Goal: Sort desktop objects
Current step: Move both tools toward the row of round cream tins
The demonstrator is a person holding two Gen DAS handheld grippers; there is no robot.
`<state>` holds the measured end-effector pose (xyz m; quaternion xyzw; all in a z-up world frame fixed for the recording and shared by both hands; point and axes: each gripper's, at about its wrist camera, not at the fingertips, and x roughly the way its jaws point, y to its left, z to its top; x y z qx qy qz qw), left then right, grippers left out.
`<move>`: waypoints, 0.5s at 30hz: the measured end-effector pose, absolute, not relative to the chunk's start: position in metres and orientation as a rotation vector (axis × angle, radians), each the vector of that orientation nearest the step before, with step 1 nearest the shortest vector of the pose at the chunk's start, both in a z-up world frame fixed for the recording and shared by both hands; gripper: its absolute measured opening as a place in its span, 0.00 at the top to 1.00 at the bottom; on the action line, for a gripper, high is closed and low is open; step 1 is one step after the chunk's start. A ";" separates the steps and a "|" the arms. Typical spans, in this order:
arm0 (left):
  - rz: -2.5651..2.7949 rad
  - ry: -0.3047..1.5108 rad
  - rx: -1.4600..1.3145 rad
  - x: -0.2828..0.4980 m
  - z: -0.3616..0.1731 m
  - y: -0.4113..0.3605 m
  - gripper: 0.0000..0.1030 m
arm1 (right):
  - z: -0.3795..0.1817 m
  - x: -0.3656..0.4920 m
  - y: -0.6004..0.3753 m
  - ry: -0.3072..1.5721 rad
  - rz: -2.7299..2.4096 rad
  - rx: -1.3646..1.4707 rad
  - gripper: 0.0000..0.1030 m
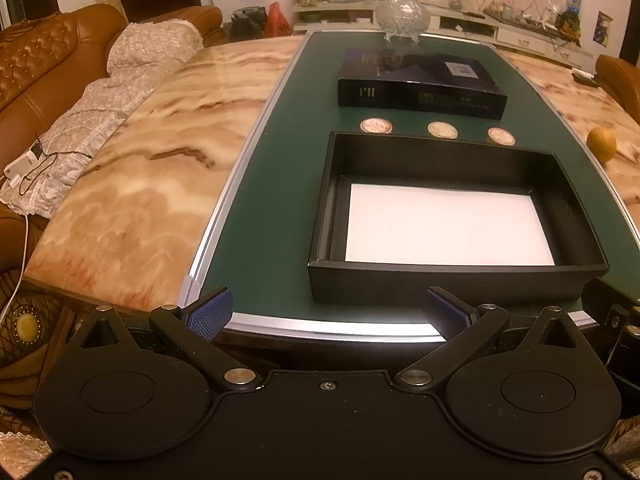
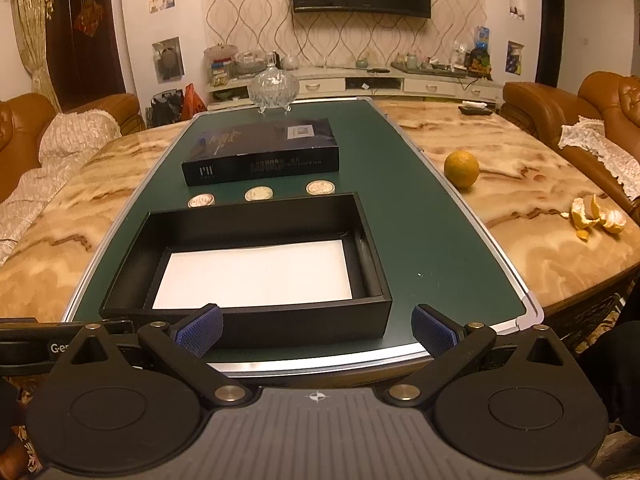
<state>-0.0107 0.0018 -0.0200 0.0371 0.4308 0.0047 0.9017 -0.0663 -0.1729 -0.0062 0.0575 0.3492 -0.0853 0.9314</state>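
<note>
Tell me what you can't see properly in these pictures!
- Three coins: left wrist view, markings too small and blurred to read.
- Closed black box: right wrist view, side lettering blurred; contents hidden by its lid.
- Open tray: right wrist view, near wall partly covered by the right claw.
- Left claw: open, holding nothing.

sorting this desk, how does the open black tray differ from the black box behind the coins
The open black tray is lidless and hollow, showing a white sheet on its floor; the black box is closed, with print on its top and side. The tray sits nearer the cameras and has the larger footprint; the box lies beyond the three coins. Both are black, rectangular and rest flat on the green mat.
</note>
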 end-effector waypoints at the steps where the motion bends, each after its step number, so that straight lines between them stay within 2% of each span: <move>1: 0.013 0.883 0.075 -0.012 -0.019 0.002 0.00 | -0.007 -0.066 -0.173 0.716 -0.177 0.119 0.00; 15: -0.019 0.883 0.089 -0.005 -0.018 -0.007 0.00 | -0.012 -0.056 -0.177 0.757 -0.168 0.122 0.00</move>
